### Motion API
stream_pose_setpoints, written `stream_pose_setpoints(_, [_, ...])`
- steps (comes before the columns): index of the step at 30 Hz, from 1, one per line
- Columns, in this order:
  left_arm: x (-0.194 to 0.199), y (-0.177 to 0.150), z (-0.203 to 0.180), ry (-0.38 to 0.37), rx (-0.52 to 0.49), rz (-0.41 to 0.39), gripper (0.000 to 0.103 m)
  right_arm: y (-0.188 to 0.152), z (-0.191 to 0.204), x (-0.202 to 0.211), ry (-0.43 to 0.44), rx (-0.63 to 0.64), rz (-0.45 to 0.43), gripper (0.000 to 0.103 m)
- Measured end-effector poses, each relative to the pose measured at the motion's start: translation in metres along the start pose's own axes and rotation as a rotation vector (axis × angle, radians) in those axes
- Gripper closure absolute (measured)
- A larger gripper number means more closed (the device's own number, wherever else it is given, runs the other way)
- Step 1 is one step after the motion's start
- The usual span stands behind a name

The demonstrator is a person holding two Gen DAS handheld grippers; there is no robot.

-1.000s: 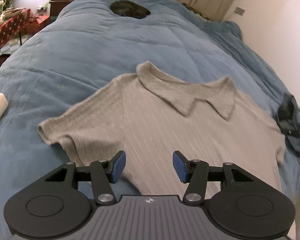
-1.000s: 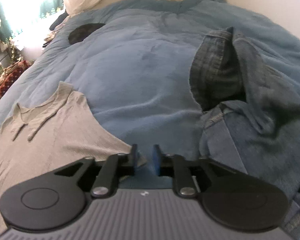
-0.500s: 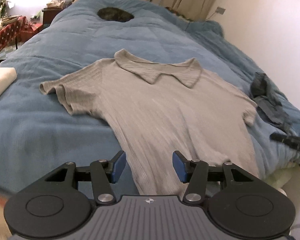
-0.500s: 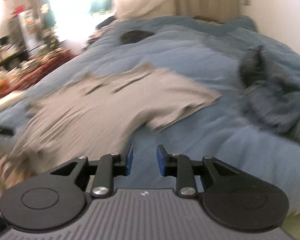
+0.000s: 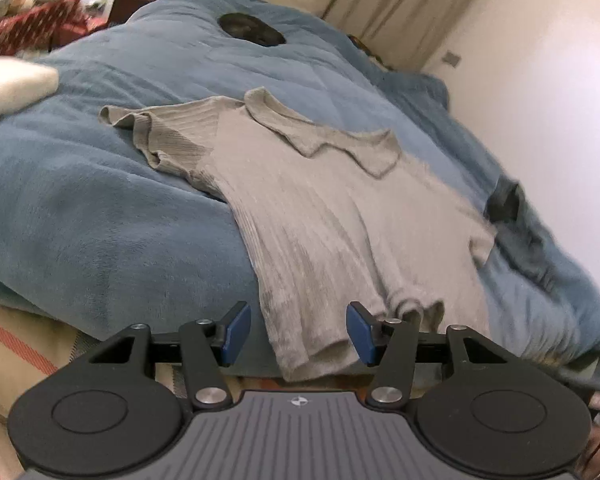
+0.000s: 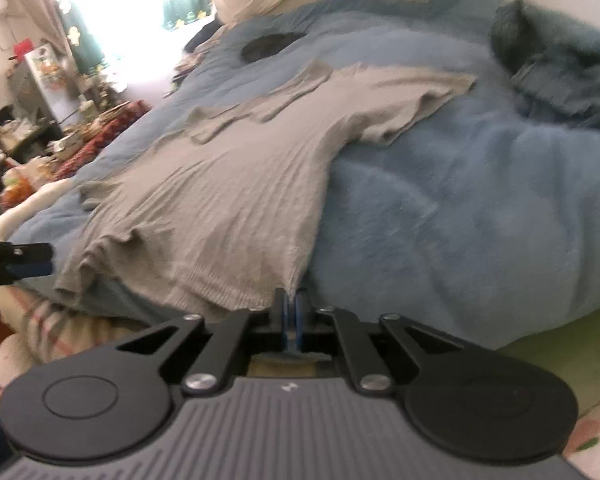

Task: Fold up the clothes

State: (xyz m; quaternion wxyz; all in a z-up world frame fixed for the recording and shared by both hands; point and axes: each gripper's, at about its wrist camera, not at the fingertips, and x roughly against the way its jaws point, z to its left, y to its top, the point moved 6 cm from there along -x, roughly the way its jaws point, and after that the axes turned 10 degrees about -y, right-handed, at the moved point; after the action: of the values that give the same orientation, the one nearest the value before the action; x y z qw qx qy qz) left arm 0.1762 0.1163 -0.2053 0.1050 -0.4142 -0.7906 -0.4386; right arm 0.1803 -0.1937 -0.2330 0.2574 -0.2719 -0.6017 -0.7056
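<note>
Where the left gripper [image 5: 299, 334] hovered over the chest a second ago, its spread blue pads now flank the hem of the grey ribbed collared shirt [image 5: 324, 216] on the blue fleece blanket [image 5: 100, 216]. From the right – the right gripper [image 6: 291, 312], earlier slightly parted, pinches the shirt's near right hem corner.

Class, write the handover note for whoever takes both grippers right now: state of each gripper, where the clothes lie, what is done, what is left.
Right gripper: shut, pinching the grey shirt at one bottom hem corner.
Left gripper: open, the other hem corner between its pads, not gripped.
Shirt: spread flat, collar away from you, on the blue duvet, hem hanging over the bed edge.
Jeans: crumpled at the far right, untouched.
Done: shirt laid out, one corner gripped.
Left: grip the other corner, probably fold hem towards collar, then deal with the jeans.
</note>
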Motion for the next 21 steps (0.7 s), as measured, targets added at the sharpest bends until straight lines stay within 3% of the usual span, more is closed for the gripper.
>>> stream_pose_setpoints(6, [-0.003,0.003,0.016,-0.044,0.129,0.002,0.051,0.014,-0.051,0.018,-0.122,-0.081,-0.065,0.100])
stream_pose_setpoints(11, [-0.022,-0.008,0.025,-0.017,0.159,0.080,0.053,0.011,-0.058,0.013,-0.105,-0.110,-0.048,0.100])
stream_pose_setpoints(12, [-0.025,-0.010,0.026,-0.015,0.165,0.087,0.057,0.010,-0.055,0.012,-0.102,-0.100,-0.045,0.100])
stream_pose_setpoints(13, [-0.028,-0.012,0.028,-0.007,0.173,0.089,0.085,0.008,-0.053,0.012,-0.095,-0.098,-0.041,0.100])
stream_pose_setpoints(14, [-0.029,-0.014,0.031,0.014,0.186,0.097,0.101,0.008,-0.053,0.012,-0.090,-0.098,-0.039,0.099])
stream_pose_setpoints(16, [-0.024,-0.012,0.031,0.012,0.179,0.104,0.099,0.009,-0.053,0.012,-0.087,-0.102,-0.040,0.099])
stream_pose_setpoints(19, [0.010,0.006,0.018,0.036,0.050,0.062,0.099,0.014,-0.057,0.018,-0.066,-0.134,-0.046,0.099])
stream_pose_setpoints(21, [0.034,0.018,0.018,0.059,0.022,0.028,0.099,0.017,-0.057,0.023,-0.043,-0.150,-0.048,0.099])
